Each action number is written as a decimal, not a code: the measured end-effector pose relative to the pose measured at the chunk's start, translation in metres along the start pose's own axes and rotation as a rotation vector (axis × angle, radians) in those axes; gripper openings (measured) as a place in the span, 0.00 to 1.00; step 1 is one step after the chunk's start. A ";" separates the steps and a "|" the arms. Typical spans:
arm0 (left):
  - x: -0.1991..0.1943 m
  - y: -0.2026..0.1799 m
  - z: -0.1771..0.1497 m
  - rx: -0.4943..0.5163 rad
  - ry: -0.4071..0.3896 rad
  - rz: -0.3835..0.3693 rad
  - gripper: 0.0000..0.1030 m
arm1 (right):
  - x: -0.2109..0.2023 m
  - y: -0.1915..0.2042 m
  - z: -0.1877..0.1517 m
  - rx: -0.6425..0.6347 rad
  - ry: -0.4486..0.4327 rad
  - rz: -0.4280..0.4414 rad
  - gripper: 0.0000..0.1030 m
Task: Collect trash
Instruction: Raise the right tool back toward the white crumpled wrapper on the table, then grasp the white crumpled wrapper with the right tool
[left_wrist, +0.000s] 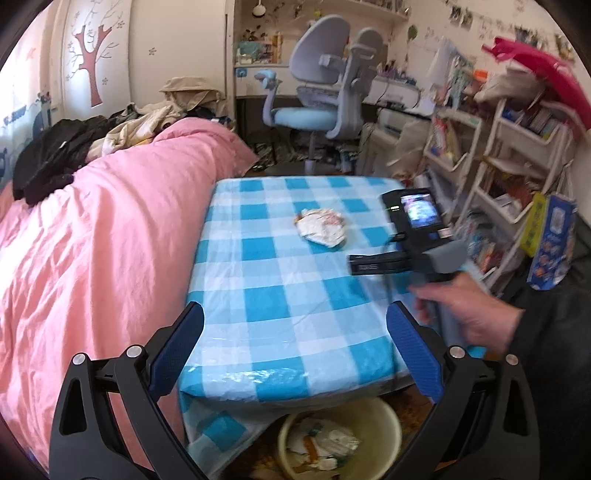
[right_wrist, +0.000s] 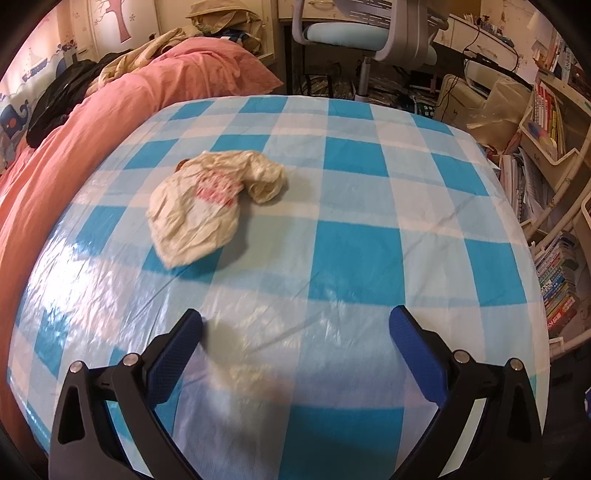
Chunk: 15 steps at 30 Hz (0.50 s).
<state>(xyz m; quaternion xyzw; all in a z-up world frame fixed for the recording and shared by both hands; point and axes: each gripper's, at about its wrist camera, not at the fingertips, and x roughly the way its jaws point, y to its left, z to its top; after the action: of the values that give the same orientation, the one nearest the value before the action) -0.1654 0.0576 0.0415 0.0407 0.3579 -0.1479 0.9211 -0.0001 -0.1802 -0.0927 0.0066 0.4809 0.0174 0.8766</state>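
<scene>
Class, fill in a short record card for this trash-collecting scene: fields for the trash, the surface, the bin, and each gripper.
trash: one crumpled wrapper, cream with red print, lying on the table
surface: table under a blue-and-white checked cloth, beside a bed with a pink cover
bin: cream bucket on the floor below the table's near edge, paper scraps inside
left gripper: open, empty
right gripper: open, empty, over the cloth short of the wrapper

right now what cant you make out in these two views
- Print on the crumpled wrapper: red marks show in the right wrist view, too creased and blurred to read.
- Trash bin: left wrist view, table edge and frame bottom cut it off; contents unclear.
- Right gripper: left wrist view, motion-blurred, fingertips indistinct.
- Pale smear between the right gripper's fingers: right wrist view, blurred.
</scene>
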 end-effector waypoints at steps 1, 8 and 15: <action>0.008 0.004 0.001 -0.007 0.016 0.019 0.93 | -0.002 0.001 -0.002 -0.010 0.004 0.007 0.94; 0.045 0.028 0.008 -0.097 0.077 0.102 0.93 | -0.009 0.008 -0.010 -0.063 0.049 0.052 0.94; 0.071 0.040 0.016 -0.145 0.103 0.152 0.93 | -0.031 0.018 0.012 -0.066 -0.107 0.199 0.94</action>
<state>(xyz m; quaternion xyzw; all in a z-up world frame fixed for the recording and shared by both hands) -0.0930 0.0760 0.0043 0.0086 0.4106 -0.0492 0.9104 -0.0071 -0.1635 -0.0594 0.0263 0.4296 0.1197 0.8946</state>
